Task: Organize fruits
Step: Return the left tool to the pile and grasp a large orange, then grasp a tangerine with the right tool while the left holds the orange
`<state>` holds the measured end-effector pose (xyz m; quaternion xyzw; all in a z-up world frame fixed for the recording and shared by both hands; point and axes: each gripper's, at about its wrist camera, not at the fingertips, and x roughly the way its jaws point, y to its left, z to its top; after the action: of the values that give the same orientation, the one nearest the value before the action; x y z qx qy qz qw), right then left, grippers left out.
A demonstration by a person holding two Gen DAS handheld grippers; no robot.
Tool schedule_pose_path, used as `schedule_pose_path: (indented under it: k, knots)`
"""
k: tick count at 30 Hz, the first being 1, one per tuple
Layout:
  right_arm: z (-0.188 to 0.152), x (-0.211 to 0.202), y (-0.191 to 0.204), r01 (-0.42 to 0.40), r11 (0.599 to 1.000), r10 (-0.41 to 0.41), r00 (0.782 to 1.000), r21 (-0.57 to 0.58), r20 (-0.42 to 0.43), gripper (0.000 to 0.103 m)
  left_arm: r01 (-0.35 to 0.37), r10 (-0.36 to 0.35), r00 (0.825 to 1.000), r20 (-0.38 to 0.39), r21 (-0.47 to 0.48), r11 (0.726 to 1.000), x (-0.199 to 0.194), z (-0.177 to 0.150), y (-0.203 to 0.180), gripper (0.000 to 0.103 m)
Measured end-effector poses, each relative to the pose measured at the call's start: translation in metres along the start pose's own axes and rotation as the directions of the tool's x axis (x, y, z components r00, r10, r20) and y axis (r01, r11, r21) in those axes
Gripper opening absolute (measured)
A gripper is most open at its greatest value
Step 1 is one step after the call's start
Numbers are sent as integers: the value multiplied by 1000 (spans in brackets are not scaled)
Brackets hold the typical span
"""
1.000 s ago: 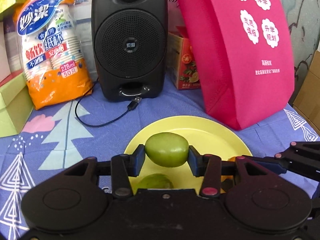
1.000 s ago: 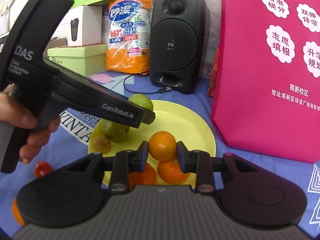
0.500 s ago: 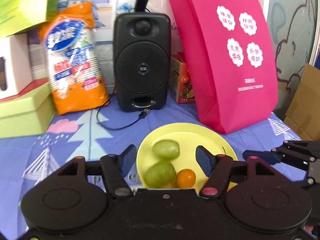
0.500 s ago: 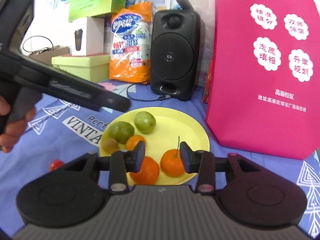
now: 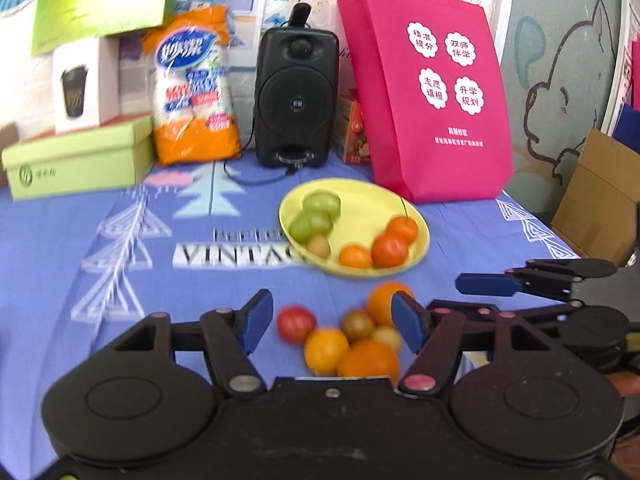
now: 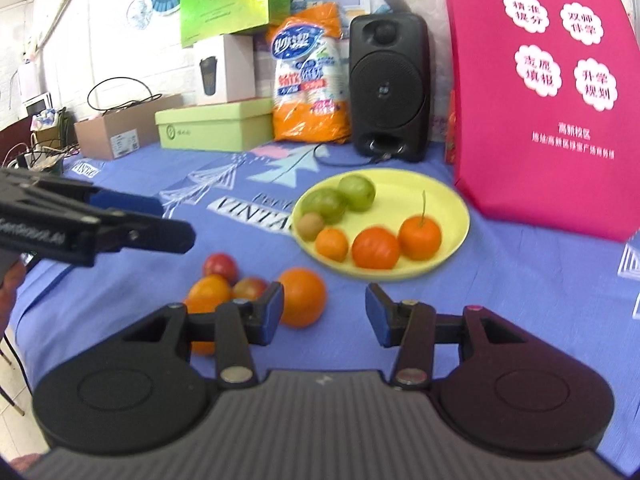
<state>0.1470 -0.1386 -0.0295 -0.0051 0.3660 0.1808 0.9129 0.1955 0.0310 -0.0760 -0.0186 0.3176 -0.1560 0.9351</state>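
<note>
A yellow plate point(image 5: 372, 200) point(image 6: 408, 188) on the blue cloth holds two green fruits point(image 5: 321, 204) point(image 6: 357, 192), a small brown one point(image 6: 311, 225) and three orange ones point(image 6: 375, 248). A loose pile of fruit lies in front of it: a red tomato point(image 5: 295, 323) point(image 6: 220, 266), oranges point(image 5: 384, 300) point(image 6: 302, 297) and smaller ones. My left gripper point(image 5: 332, 322) is open and empty, just above the pile. My right gripper point(image 6: 324, 312) is open and empty, beside the big orange. Each gripper shows in the other's view.
A black speaker point(image 5: 296, 96) with a cable, an orange bag of paper cups point(image 5: 192, 88), green and white boxes point(image 5: 80, 156) and a pink tote bag point(image 5: 432, 92) stand along the back. Cardboard boxes point(image 5: 596, 196) sit at the far right.
Both grippers let go of their fruit on the plate, the left a green one, the right an orange one. Both opened and drew back toward the loose pile.
</note>
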Motion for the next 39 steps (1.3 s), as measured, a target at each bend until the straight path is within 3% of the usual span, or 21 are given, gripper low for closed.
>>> schedule_pose_path:
  k: [12, 33, 35, 39]
  knots:
    - [-19, -7, -2, 16, 999, -16, 1000, 33, -13, 55, 12, -12, 998, -65, 7, 1000, 8, -44, -28, 66]
    - [-26, -7, -10, 27, 998, -25, 999, 60, -19, 63, 0, -8, 996, -92, -85, 996, 38, -41, -24, 59]
    - [-26, -6, -11, 21, 998, -20, 1000, 60, -21, 63, -13, 6, 996, -94, -76, 997, 40, -41, -23, 42]
    - [-24, -1, -7, 9, 999, -9, 1000, 47, -19, 63, -11, 4, 995, -98, -77, 997, 40, -40, -20, 42]
